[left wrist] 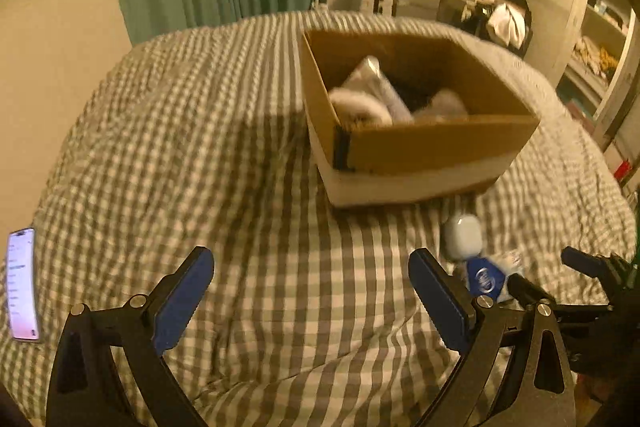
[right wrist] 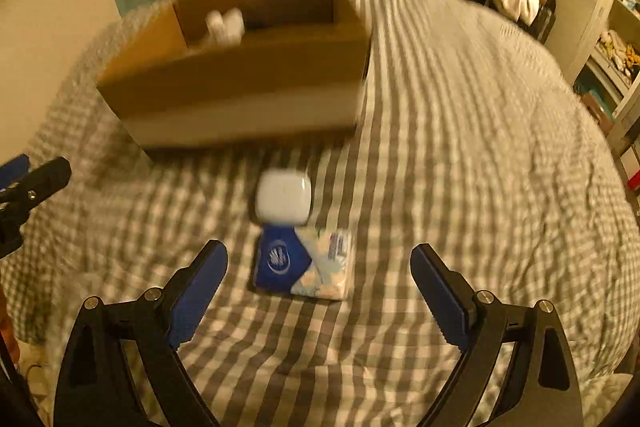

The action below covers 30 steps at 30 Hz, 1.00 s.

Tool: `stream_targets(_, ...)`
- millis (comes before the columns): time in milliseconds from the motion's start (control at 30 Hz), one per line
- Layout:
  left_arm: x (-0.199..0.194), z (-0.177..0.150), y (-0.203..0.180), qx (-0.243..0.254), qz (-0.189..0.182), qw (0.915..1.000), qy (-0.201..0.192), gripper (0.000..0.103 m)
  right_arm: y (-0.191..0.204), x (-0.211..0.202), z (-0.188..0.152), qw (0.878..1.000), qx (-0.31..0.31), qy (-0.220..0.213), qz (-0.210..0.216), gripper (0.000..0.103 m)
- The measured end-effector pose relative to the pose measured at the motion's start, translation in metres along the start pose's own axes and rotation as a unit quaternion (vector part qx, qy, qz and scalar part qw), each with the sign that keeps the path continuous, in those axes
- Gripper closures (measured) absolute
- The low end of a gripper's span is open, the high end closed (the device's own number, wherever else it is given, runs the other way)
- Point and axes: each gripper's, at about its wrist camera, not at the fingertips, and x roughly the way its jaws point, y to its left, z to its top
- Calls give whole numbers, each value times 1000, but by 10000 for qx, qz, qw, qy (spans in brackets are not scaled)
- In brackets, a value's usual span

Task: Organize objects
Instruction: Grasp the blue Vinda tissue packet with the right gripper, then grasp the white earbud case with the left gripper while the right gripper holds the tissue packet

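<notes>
The tissue packet (right wrist: pixel 303 264) is lying flat on the checked bedspread (right wrist: pixel 460 155), on the near side of the cardboard box (right wrist: pixel 240 83), with the white case (right wrist: pixel 283 198) touching its far edge, between packet and box. Both seem to be waiting their turn for the box, which is already holding pale bundles (left wrist: pixel 372 95). The right gripper (right wrist: pixel 319 277) is gaping wide and gripping nothing, straddling the packet, probably lining up a pinch. The left gripper (left wrist: pixel 311 293) is likewise spreading wide and empty, left of the packet. A lit phone (left wrist: pixel 23 285) is resting far left of the box.
</notes>
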Motion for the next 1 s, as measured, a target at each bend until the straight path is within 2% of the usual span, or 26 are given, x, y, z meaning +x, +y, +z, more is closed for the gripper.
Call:
stream_targets(233,44,-9,-18,410,80,9987,283,3,4,68,-9,9979,13,638,89,10)
stream_targets(433,58,-6,-22,372,68,9983,438,3,2,84,-12,9970,9,778,18,10)
stream_targets(467,58,-6,-23,339,58,9984,450,3,1,84,-13,9970,21,777,22,15)
stream_targets(533,55,-7,-25,310,25,9984,475,3,-4,81,-15,9974,81,718,-16,29)
stream_targets(567,53,-7,-26,303,4,9984,476,3,-7,79,-16,9977,133,665,9,31)
stream_targets(700,38,-7,-36,320,-62,9987,399,3,-26,52,-18,9983,396,229,351,33)
stream_targets(1000,36,-3,-86,312,-335,9975,545,3,-87,-17,-14,9935,912,-561,373,32)
